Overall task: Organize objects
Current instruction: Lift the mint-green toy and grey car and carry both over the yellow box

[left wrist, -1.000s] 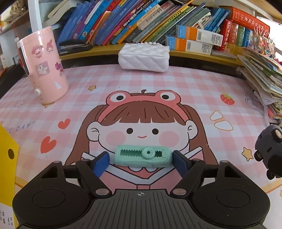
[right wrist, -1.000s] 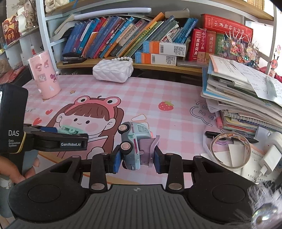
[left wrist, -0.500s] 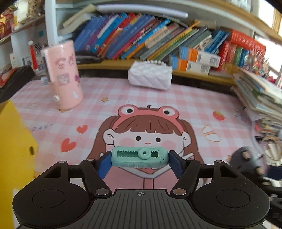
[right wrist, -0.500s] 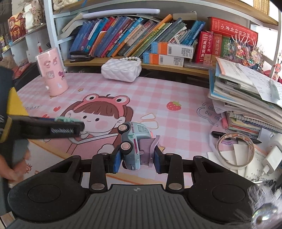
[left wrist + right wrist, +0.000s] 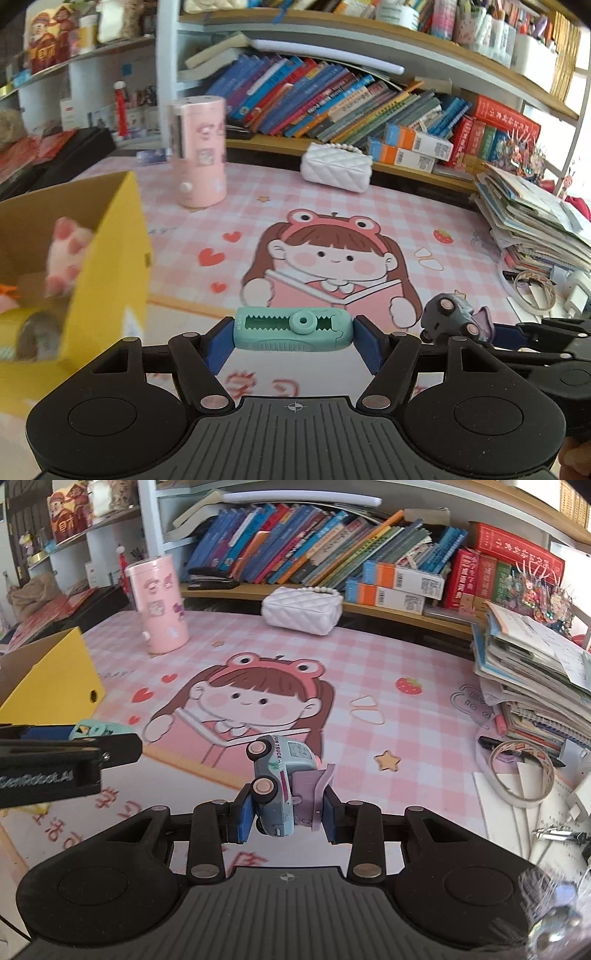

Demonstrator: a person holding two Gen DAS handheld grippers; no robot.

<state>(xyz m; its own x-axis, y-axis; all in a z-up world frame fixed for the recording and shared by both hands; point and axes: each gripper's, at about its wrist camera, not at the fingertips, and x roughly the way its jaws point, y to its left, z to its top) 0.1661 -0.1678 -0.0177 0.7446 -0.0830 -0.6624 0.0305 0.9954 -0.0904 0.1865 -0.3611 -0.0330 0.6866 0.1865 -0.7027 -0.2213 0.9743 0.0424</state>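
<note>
Blue pads of the left gripper [image 5: 293, 334] clamp a mint-green correction tape dispenser [image 5: 291, 329] end to end, held level above the near edge of the pink cartoon-girl desk mat [image 5: 332, 206], just right of the open yellow cardboard box [image 5: 110, 258] that holds a pink plush toy [image 5: 68, 254]. Right gripper [image 5: 289, 808] is clenched on a pale-blue toy truck [image 5: 277, 775], tipped nose-up with its pink wheels facing left, above the mat's near edge, well apart from the box.
</note>
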